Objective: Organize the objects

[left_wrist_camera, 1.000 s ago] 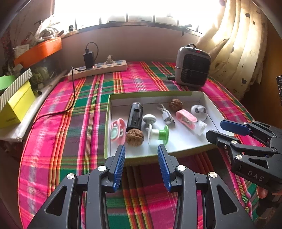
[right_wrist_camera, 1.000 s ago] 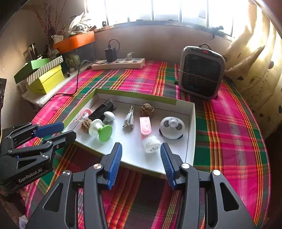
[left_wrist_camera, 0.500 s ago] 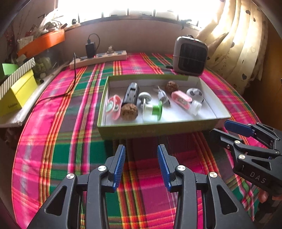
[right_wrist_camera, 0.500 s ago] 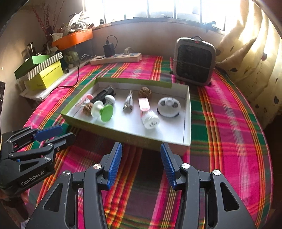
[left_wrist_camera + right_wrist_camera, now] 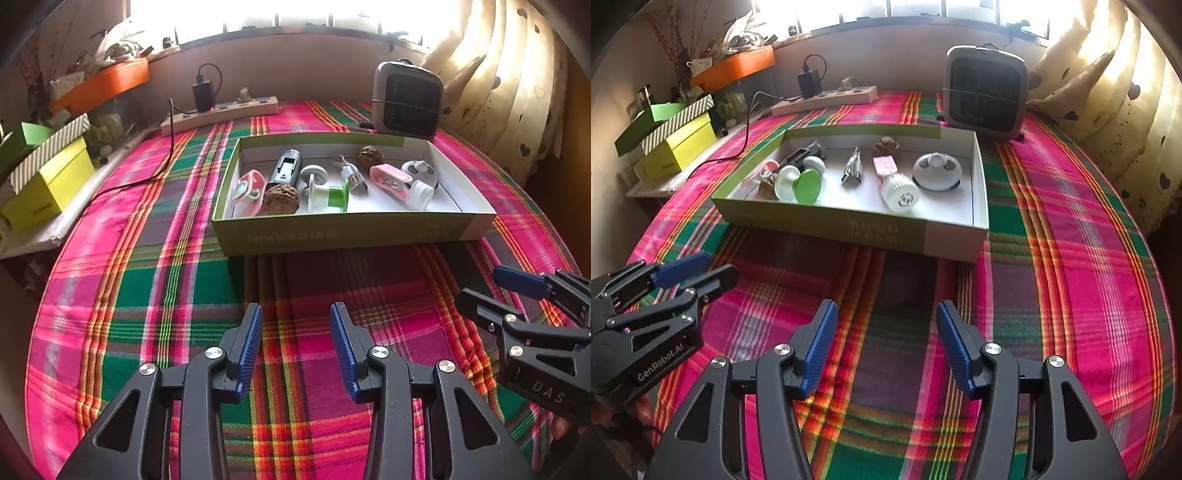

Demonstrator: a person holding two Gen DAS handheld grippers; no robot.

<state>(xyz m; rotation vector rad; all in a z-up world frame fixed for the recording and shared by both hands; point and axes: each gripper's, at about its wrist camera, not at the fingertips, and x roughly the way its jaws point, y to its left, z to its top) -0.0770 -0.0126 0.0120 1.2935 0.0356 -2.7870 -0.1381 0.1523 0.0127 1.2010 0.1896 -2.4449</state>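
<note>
Box (image 5: 347, 232) sits mid-worktop (image 5: 177, 295) on plaid cloth, holding small items: walnut (image 5: 279, 199), green spool (image 5: 330, 195), pink brush (image 5: 892, 181). Left gripper (image 5: 295, 332) released, nothing between fingers. Right gripper (image 5: 886, 332) empty, jaws opening. Both short of box.

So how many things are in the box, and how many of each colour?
Brown walnuts: 2
Pink things: 2
White things: 2
White and green spool: 1
Black gadget: 1
Silver cable plug: 1
Total: 9 in the box
</note>
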